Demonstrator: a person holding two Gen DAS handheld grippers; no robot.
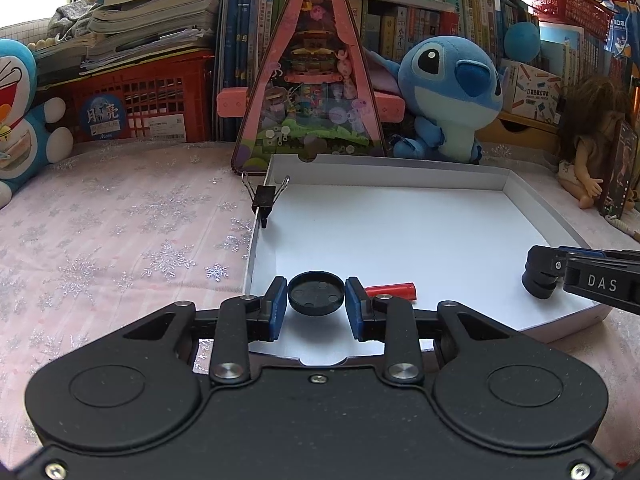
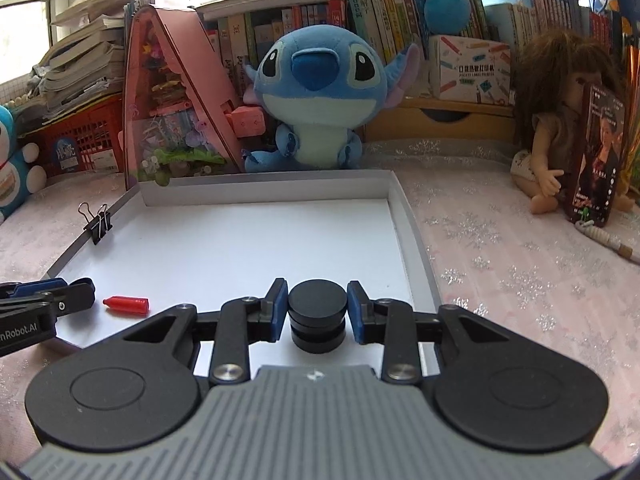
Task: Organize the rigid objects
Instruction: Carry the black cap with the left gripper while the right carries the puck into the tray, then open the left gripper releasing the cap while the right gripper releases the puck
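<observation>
Over tray [image 1: 400,236]: left gripper [image 1: 316,300] grips disc [image 1: 316,294], seemingly tilted.

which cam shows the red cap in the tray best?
Right wrist: the red cap lies whole and unobstructed on the white tray. In the left wrist view the left gripper hides its near end.

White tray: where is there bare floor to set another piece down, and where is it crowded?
The white tray is bare across its middle and far end, from the binder clip on its left wall to the right wall. The near edge is crowded: left gripper holding a black disc, red cap, right gripper around the black stack.
</observation>
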